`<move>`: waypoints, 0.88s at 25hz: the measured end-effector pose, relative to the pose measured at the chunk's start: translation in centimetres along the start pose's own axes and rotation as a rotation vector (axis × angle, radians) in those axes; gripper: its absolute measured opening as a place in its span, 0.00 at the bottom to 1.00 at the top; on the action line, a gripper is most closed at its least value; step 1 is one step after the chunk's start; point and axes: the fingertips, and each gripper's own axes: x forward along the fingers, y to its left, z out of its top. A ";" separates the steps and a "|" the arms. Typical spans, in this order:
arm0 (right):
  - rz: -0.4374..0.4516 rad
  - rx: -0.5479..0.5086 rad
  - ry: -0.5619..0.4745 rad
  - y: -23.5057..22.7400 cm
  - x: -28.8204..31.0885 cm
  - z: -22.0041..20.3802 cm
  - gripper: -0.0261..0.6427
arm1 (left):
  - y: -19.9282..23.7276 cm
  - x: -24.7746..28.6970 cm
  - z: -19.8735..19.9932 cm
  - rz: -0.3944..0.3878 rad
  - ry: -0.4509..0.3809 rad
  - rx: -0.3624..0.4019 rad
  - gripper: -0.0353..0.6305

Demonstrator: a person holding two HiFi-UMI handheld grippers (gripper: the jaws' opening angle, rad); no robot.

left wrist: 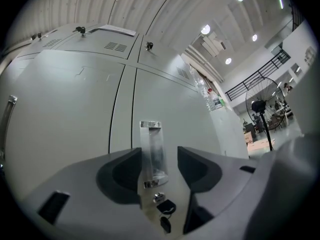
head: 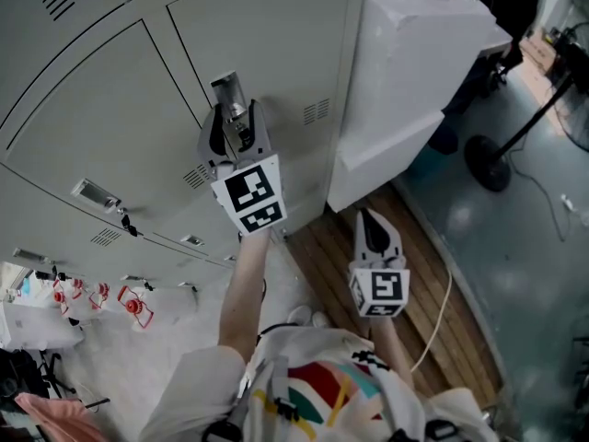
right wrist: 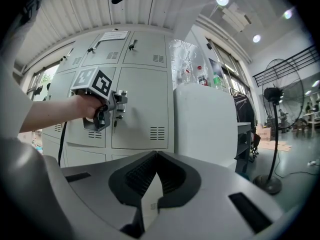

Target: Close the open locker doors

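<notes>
The left gripper [left wrist: 159, 156] had its jaws apart around the shiny upright handle [left wrist: 150, 139] of a grey metal locker door [left wrist: 175, 104]; the right gripper [right wrist: 156, 156] was closed, empty.

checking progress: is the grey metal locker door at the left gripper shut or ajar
Shut: the grey metal locker door lies flush with its neighbours, with only thin dark seams between them, in both gripper views.

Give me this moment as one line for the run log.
left gripper: open, jaws either side of door handle | right gripper: shut, empty | locker door: looks closed
</notes>
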 end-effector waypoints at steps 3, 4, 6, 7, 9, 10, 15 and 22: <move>0.006 -0.013 -0.006 0.2 -0.1 0.2 0.05 | -0.6 -0.2 0.1 -0.032 0.006 -0.007 0.38; 0.009 -0.017 -0.004 0.2 -0.1 0.2 0.05 | -1.1 -0.4 0.3 -0.052 0.006 -0.007 0.38; 0.006 -0.018 -0.006 0.0 -0.2 0.4 0.05 | -2.5 -0.8 0.8 -0.092 -0.001 0.001 0.38; 0.003 -0.017 -0.010 -0.1 -0.2 0.6 0.05 | -3.3 -1.0 1.1 -0.116 -0.006 0.006 0.38; -0.012 -0.015 -0.023 -0.4 -0.4 0.9 0.05 | -5.1 -1.4 1.7 -0.176 -0.013 0.013 0.22; -0.018 -0.015 -0.031 -0.6 -0.5 1.1 0.05 | -6.0 -1.7 2.1 -0.202 -0.020 0.015 0.16; -0.018 -0.035 -0.045 -0.7 -1.3 1.8 0.05 | -8.7 -3.9 4.6 -0.273 -0.105 -0.022 0.11; -0.076 -0.032 -0.054 -2.2 -3.0 2.0 0.05 | -13.1 -8.7 6.1 -0.430 -0.195 -0.151 0.06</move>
